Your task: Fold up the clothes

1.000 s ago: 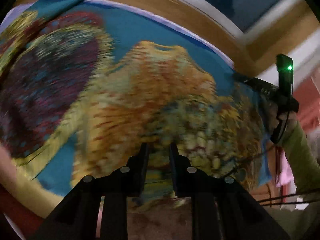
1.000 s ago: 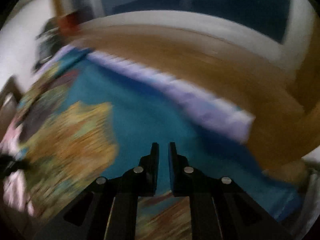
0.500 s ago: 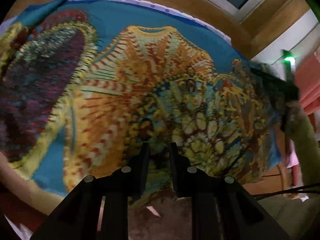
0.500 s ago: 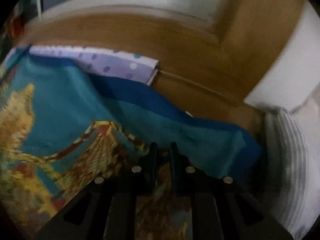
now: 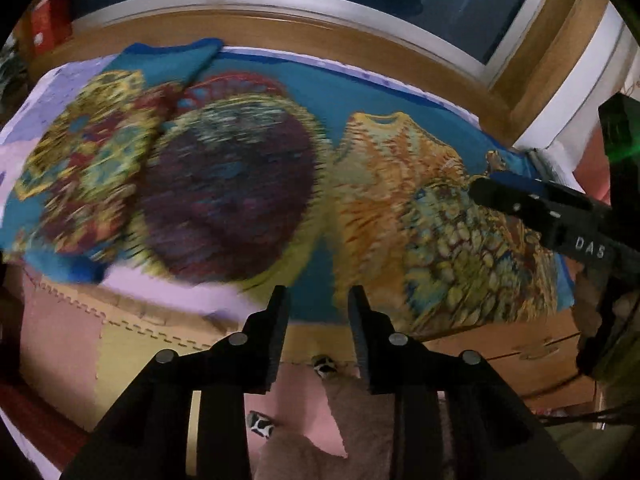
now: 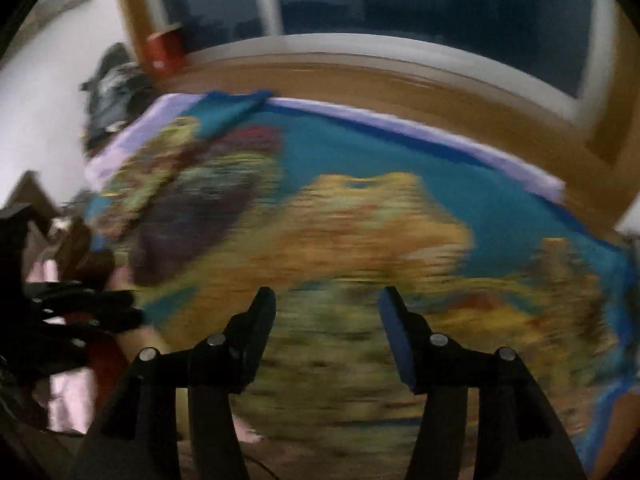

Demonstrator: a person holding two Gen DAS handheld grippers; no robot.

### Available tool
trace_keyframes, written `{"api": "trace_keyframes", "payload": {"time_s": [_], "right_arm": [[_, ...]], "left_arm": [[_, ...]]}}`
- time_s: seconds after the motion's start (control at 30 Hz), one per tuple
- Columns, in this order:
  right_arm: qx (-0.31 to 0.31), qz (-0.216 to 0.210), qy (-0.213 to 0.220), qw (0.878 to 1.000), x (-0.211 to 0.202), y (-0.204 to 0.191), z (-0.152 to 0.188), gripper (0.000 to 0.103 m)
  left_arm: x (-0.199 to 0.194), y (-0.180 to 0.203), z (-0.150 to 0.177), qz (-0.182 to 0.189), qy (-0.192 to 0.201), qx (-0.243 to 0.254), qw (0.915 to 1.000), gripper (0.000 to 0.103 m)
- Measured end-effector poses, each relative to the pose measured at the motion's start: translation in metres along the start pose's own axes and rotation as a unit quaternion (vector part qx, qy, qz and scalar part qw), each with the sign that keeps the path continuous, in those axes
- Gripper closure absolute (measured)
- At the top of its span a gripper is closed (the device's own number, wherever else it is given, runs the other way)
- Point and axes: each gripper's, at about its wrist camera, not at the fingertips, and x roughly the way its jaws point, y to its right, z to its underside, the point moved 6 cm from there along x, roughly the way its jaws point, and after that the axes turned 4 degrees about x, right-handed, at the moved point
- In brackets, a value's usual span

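Observation:
A large teal cloth point(image 5: 248, 184) with yellow, orange and dark purple patterns lies spread over a bed. One corner is folded over at the far left. My left gripper point(image 5: 318, 294) hangs off the bed's near edge, its jaws opening with nothing between them. My right gripper point(image 6: 327, 296) is over the cloth's point(image 6: 360, 208) near part, its jaws also opening wide and empty. The left wrist view has the right gripper point(image 5: 492, 190) at the right, over the cloth's right end. The left gripper point(image 6: 120, 308) appears at the left of the blurred right wrist view.
A lilac sheet point(image 5: 60, 84) covers the bed under the cloth. Behind it run a wooden ledge point(image 5: 320, 36) and a dark window. A red box point(image 6: 164, 50) and a dark heap point(image 6: 112, 88) sit at the far left. Foam floor mats point(image 5: 140, 344) lie below.
Both grippers were shut on the cloth's near edge; now they have let go and drawn back from the bed. The cloth lies spread out, and more of the floor shows.

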Motion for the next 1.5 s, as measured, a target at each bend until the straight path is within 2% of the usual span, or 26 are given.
{"api": "trace_keyframes", "payload": {"time_s": [0.17,0.33,0.4,0.57,0.63,0.7,0.83,0.93,1.03,1.13,1.27,1.43,1.5], "right_arm": [[-0.037,-0.017,-0.004,0.999,0.029,-0.092,0.005,0.044],[-0.029,-0.067,-0.039,0.997,0.055,-0.155,0.002,0.044],[-0.042,-0.073,-0.045,0.995,0.065,-0.18,-0.002,0.044],[-0.088,-0.068,-0.039,0.993,0.098,-0.232,-0.021,0.044],[-0.094,-0.066,-0.033,0.993,0.111,-0.247,-0.031,0.044],[-0.08,-0.074,-0.038,0.993,0.124,-0.26,-0.04,0.044],[-0.039,-0.103,-0.049,0.993,0.148,-0.286,-0.059,0.044],[-0.026,-0.108,-0.057,0.992,0.164,-0.303,-0.075,0.044],[-0.022,-0.086,-0.054,0.995,0.173,-0.313,-0.087,0.044],[-0.007,-0.063,-0.042,0.997,0.179,-0.32,-0.096,0.044],[0.055,-0.012,-0.033,0.998,0.19,-0.323,-0.1,0.044],[0.173,0.055,-0.009,0.983,0.193,-0.334,-0.1,0.044],[0.194,0.077,0.0,0.978,0.193,-0.343,-0.099,0.044]], "left_arm": [[-0.034,-0.053,0.023,-0.027,0.013,-0.015,0.9994,0.073],[-0.06,-0.103,0.031,-0.037,0.033,-0.052,0.9974,0.073],[-0.064,-0.125,0.029,-0.048,0.037,-0.061,0.9963,0.073],[-0.064,-0.173,0.017,-0.066,0.04,-0.067,0.9948,0.073],[-0.061,-0.196,0.006,-0.087,0.03,-0.057,0.9941,0.072],[-0.059,-0.213,-0.003,-0.107,0.016,-0.041,0.9932,0.072],[-0.053,-0.251,-0.022,-0.121,-0.009,-0.016,0.9925,0.072],[-0.052,-0.276,-0.036,-0.11,-0.012,-0.022,0.9936,0.072],[-0.05,-0.296,-0.052,-0.093,-0.013,-0.01,0.9955,0.072],[-0.042,-0.308,-0.067,-0.079,-0.015,0.035,0.9961,0.072],[-0.031,-0.324,-0.083,-0.034,-0.029,0.094,0.9946,0.072],[-0.029,-0.346,-0.101,0.009,-0.041,0.198,0.9793,0.072],[-0.028,-0.355,-0.108,0.022,-0.04,0.232,0.9716,0.072]]}}
